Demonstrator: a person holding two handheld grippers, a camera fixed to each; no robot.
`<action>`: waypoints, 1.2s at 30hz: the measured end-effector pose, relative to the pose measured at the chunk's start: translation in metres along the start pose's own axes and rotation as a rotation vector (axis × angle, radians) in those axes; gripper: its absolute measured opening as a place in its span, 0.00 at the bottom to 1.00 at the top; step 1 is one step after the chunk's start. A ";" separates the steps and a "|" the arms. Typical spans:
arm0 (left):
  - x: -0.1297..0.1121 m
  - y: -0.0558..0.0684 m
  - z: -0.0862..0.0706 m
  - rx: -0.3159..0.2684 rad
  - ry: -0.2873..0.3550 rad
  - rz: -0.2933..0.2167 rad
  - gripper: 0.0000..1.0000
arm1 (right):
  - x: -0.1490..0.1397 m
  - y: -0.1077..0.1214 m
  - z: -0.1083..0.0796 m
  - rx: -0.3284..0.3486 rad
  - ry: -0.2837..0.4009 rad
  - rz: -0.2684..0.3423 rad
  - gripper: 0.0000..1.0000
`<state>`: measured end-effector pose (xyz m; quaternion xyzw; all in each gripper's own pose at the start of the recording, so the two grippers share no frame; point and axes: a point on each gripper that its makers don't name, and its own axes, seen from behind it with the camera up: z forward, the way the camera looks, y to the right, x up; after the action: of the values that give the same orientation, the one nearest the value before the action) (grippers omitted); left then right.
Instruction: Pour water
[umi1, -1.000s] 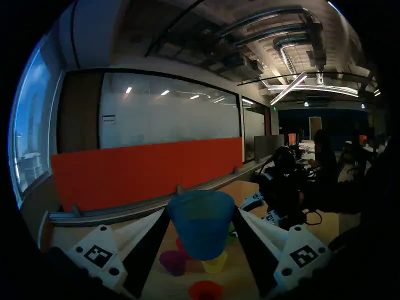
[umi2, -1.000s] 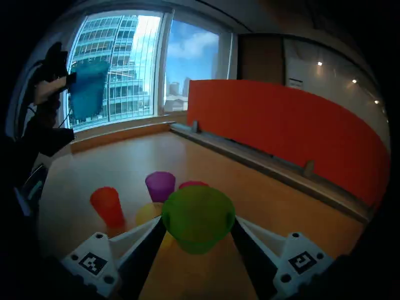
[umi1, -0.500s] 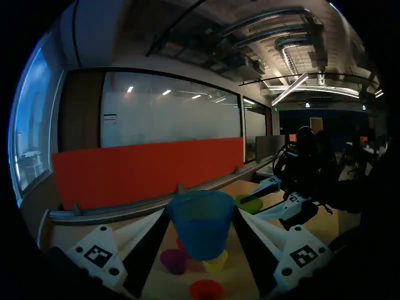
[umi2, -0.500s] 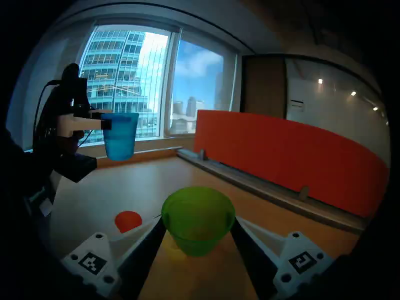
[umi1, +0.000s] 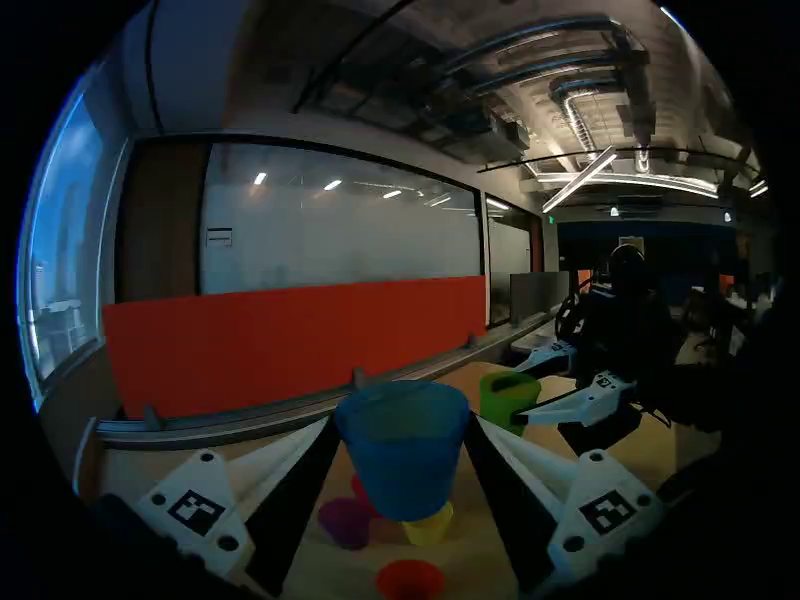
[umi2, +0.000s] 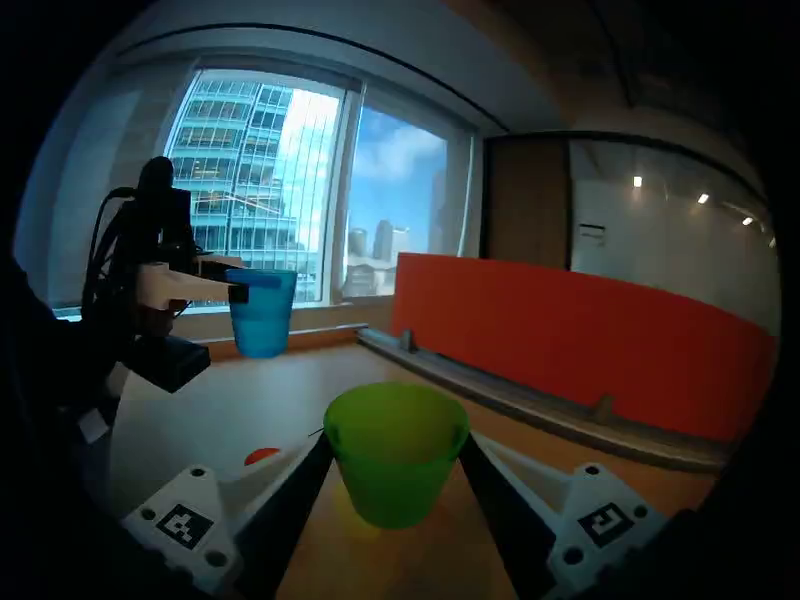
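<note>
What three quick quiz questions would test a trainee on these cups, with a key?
1. True or false: the blue cup rests on the table.
2. Which cup does the right gripper hold? A purple cup, B green cup, C yellow cup.
3. Short answer: are the two held cups upright or tipped?

Key: 1 false, it is held in the air; 2 B; 3 upright.
</note>
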<state>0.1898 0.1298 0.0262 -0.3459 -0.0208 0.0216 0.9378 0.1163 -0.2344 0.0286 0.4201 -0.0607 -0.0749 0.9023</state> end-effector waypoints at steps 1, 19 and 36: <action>0.000 0.000 0.000 0.000 0.000 0.000 0.87 | 0.001 0.000 0.000 0.000 0.004 0.000 0.91; 0.004 0.003 0.003 -0.009 0.003 0.003 0.87 | 0.013 -0.007 -0.002 0.010 0.034 -0.003 0.92; 0.009 0.009 0.002 -0.019 0.015 0.010 0.87 | 0.013 -0.020 -0.002 0.061 0.032 0.016 0.91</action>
<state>0.1988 0.1381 0.0222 -0.3551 -0.0121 0.0235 0.9344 0.1275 -0.2481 0.0122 0.4479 -0.0520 -0.0589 0.8906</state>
